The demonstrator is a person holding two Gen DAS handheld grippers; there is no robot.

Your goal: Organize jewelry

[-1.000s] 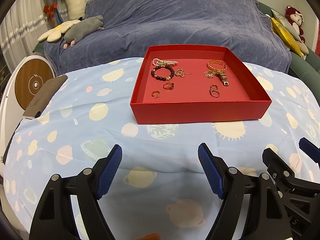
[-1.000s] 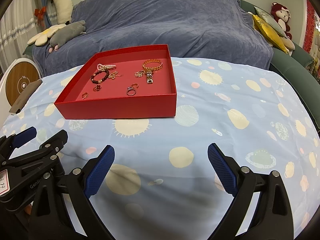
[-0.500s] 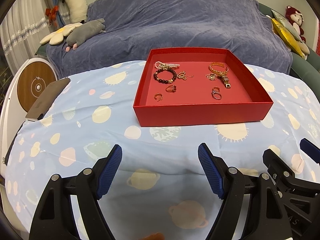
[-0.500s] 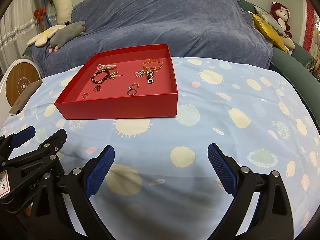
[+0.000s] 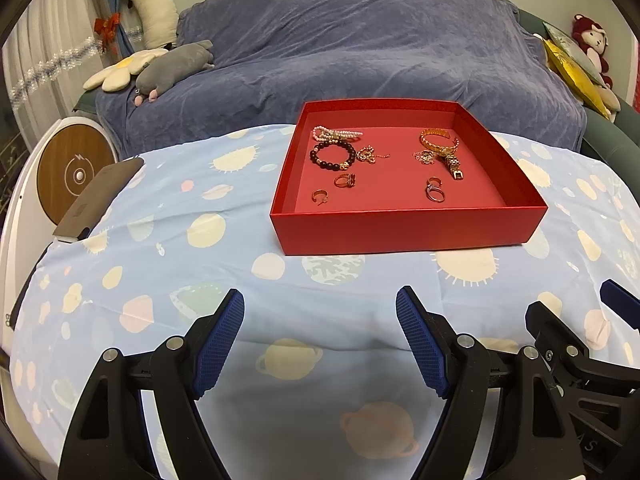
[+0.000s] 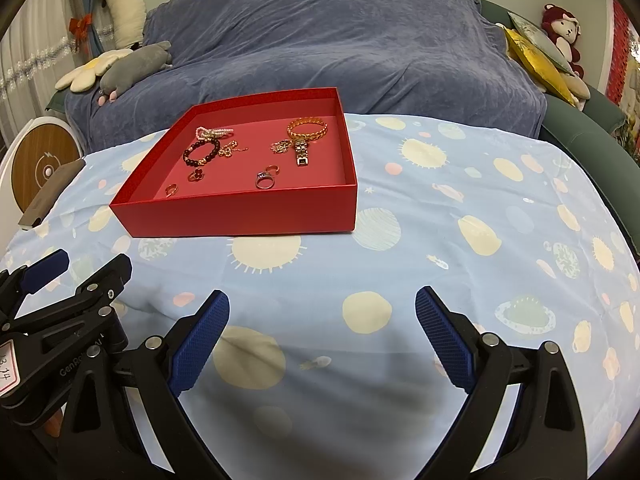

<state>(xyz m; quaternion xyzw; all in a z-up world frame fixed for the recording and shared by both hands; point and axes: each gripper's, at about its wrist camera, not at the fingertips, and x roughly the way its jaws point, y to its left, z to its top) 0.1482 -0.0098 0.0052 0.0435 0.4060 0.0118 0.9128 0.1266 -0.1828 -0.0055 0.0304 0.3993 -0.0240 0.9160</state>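
Gold and beaded jewelry (image 5: pixel 439 148) lies in a shallow red cardboard tray (image 5: pixel 404 228) on the far side of the left gripper (image 5: pixel 320 340) and right gripper (image 6: pixel 322 336), both spread wide and empty.

Worktop under a pale blue planet-print cloth (image 5: pixel 280 312). Behind it a sofa draped in a blue-grey throw (image 5: pixel 360 52), with grey plush (image 5: pixel 172 68), flower cushion (image 5: pixel 120 74), red monkey toy (image 6: pixel 562 36). Round wood-faced device (image 5: pixel 74 176) at left.
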